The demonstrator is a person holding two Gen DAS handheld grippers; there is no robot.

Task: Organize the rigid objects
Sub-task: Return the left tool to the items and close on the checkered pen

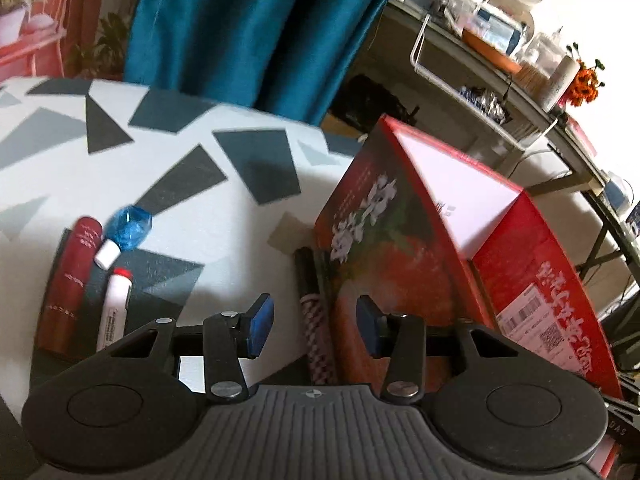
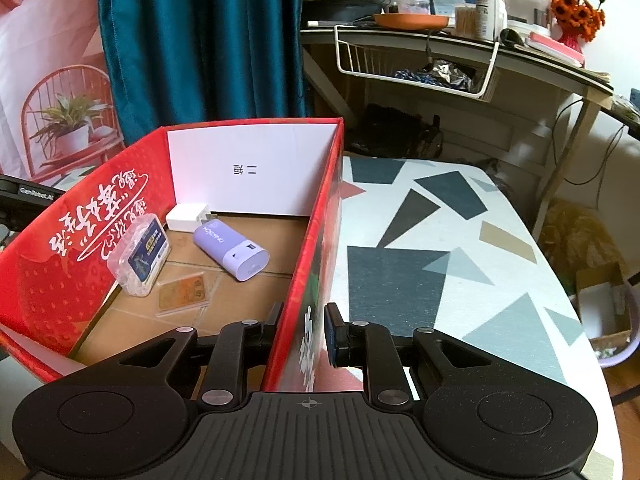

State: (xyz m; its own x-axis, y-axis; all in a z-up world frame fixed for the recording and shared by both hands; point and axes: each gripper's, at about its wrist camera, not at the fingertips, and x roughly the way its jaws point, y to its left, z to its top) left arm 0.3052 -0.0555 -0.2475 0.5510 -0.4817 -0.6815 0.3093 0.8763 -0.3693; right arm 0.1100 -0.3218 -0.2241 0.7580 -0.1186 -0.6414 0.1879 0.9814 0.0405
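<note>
My right gripper (image 2: 302, 334) straddles the near wall of the red cardboard box (image 2: 320, 216), fingers not quite pinching it. My left gripper (image 1: 315, 326) gapes wide and empty; the black marker pen (image 1: 307, 280) lies just ahead, long axis pointing away, tight against the box, so left is nearer

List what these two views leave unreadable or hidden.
- Right gripper: straddles the box wall; whether the pads actually press it, the wall hides.
- Card in box, right view: print too small.
- Pen, left view: lower end behind the left gripper.
- Red tube, left view: lettering blurred.
- Box interior, left view: hidden by its wall.
</note>
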